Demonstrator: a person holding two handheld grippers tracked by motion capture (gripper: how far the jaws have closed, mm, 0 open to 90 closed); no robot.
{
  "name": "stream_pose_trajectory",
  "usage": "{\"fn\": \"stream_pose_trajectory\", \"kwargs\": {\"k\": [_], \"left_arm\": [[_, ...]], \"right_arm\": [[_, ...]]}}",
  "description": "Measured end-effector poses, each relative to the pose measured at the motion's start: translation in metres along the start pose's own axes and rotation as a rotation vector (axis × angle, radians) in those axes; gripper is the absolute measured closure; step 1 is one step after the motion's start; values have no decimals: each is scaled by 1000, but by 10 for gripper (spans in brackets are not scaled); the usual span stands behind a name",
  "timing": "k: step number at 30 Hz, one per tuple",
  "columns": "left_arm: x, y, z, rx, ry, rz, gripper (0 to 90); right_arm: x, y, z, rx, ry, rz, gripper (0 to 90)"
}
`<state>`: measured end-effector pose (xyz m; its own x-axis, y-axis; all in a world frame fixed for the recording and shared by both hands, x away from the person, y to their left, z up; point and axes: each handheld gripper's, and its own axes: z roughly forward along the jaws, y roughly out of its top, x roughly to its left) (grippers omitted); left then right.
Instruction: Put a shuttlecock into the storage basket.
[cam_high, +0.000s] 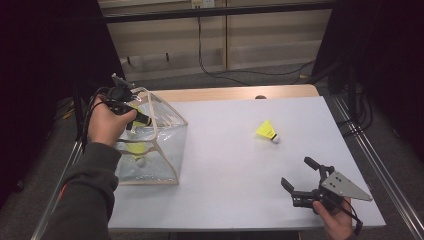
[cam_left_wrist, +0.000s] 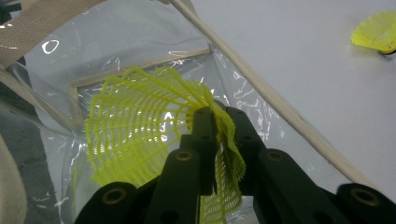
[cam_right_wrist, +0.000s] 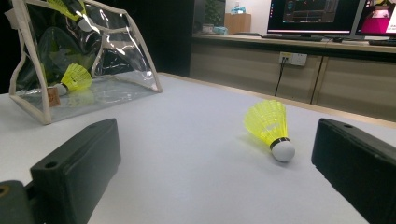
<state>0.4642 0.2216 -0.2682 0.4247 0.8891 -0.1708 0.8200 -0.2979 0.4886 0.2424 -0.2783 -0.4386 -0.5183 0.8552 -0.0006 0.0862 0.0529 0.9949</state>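
Observation:
A clear plastic bag (cam_high: 167, 135) with beige trim stands open at the table's left. My left gripper (cam_high: 146, 120) reaches into its mouth, shut on the mesh skirt of a yellow shuttlecock (cam_left_wrist: 135, 130); the jaws [no gap] pinch the skirt near its narrow end in the left gripper view. A second yellow shuttlecock (cam_high: 136, 149) lies on the bag's bottom, cork toward the front. A third shuttlecock (cam_high: 266, 131) lies on its side on the bare table right of centre. My right gripper (cam_high: 297, 171) stands open near the front right corner, facing that shuttlecock (cam_right_wrist: 268, 122), well short of it.
The white table top (cam_high: 225, 165) has a wooden strip along its far edge (cam_high: 235, 93). Metal rails (cam_high: 380, 165) run along both sides. A black cable (cam_high: 215, 70) trails on the floor behind. Monitors (cam_right_wrist: 313, 14) stand on a counter in the right gripper view.

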Motion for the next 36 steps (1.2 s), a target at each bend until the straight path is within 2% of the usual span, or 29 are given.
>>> {"fn": "stream_pose_trajectory", "kwargs": {"k": [6,13,21,29,36], "left_arm": [[1,2,5,-1,8,4,831],[2,5,11,-26,21,14,802],[2,5,6,-61,18,10,762],[-2,4,-6,-97,-25,7,707],[-8,5,-20,-108,-61,24,653]], "right_arm": [[0,0,0,-2,0,1,10],[0,0,-1,-2,0,0,10],[-2,0,-2,-3,-3,-1,10],[0,0,-1,-2,-5,0,10],[0,0,-1,-3,-7,2,10]]}}
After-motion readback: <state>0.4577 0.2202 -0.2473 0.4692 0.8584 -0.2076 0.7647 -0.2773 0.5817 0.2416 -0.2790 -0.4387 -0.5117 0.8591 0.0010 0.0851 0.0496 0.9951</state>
